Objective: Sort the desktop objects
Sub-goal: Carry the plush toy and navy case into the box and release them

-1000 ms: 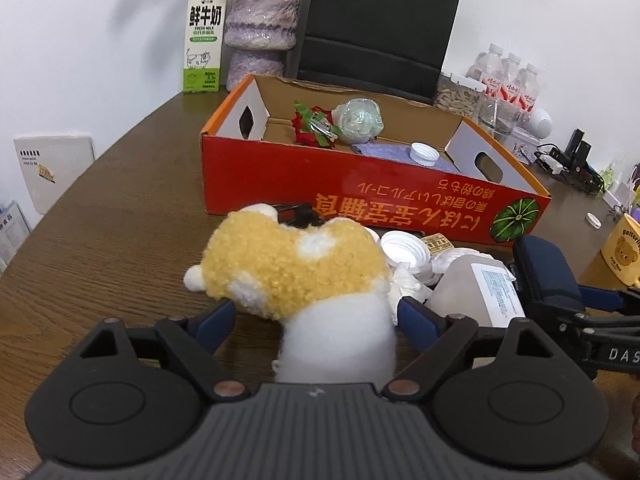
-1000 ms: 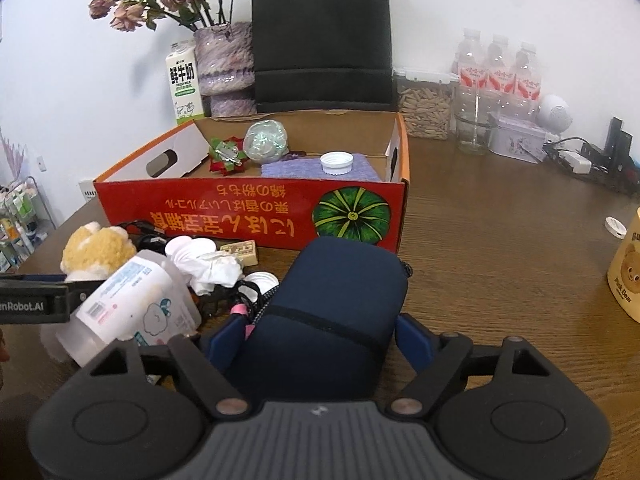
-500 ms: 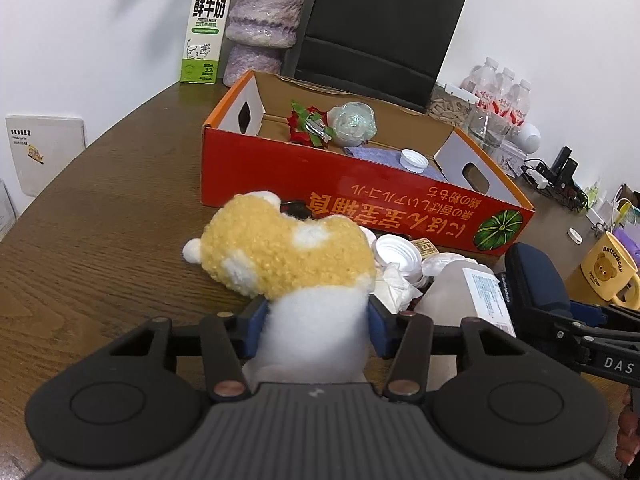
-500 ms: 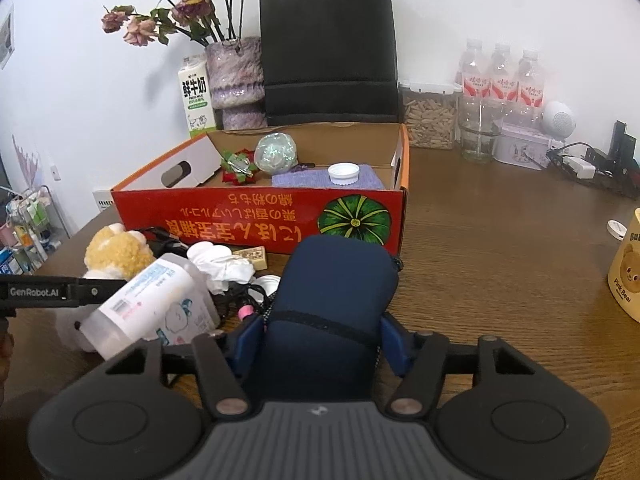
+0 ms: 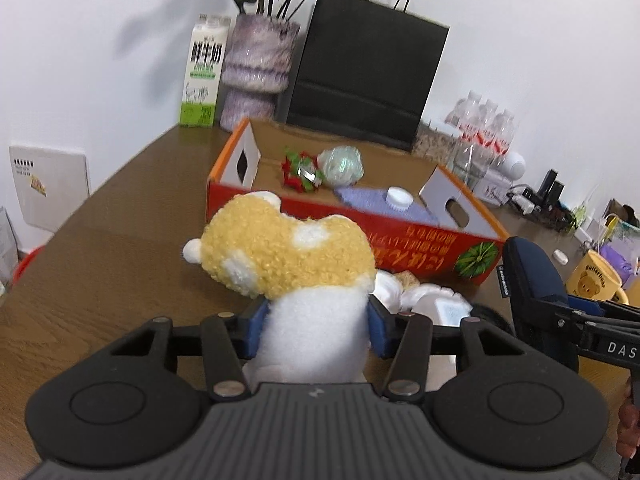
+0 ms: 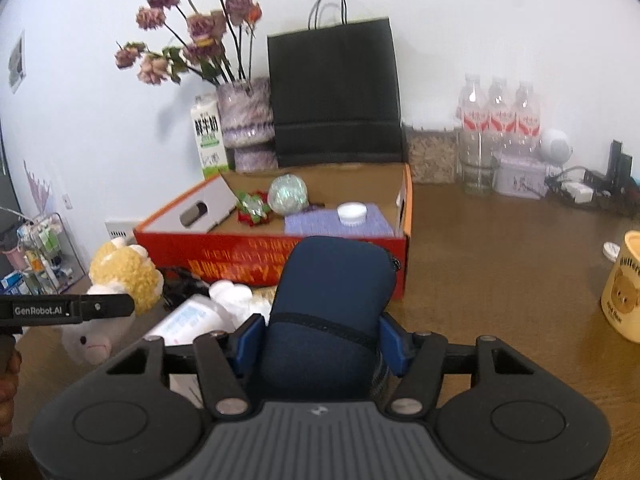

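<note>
Grippers both loaded: the left gripper clamps the plush by its white body, off the table, just short of the red box. Right gripper squeezes the navy pouch, in front of the box's near wall. A white bottle lies between them on the table.
</note>
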`<state>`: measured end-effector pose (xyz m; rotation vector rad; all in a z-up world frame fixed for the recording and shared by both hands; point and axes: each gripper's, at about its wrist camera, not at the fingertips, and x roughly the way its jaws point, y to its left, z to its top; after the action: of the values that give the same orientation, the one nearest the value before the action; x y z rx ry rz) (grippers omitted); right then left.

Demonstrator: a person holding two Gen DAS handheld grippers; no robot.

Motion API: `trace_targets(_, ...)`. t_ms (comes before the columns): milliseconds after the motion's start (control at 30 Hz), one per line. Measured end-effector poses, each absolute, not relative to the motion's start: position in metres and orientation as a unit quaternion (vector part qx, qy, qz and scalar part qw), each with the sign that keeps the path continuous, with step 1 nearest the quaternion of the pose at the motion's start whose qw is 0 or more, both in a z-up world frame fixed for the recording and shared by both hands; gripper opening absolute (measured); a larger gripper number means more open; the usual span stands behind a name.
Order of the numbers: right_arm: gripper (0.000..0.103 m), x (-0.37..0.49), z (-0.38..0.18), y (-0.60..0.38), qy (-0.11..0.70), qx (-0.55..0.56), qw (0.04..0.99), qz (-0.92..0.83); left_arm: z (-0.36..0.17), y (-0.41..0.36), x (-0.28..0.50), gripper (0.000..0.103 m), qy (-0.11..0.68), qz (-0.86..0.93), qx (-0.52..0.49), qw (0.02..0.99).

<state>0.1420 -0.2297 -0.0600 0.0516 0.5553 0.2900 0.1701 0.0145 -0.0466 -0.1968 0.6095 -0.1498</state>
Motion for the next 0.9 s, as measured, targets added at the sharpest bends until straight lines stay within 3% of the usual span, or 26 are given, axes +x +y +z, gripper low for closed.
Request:
trace_targets(467, 0.06, 0.178, -0.016, -0.21, 0.205, 0.025, 0.965, 0.161, 0.015, 0.001, 0.204, 0.051, 0.214, -0.079, -0.086, 0.97)
trace_targets(900, 0.06, 0.254, -0.003, -0.19, 0.194, 0.027, 0.966, 0.171, 0.019, -0.013, 0.27, 0.051, 0.215, -0.082, -0.081, 0.97)
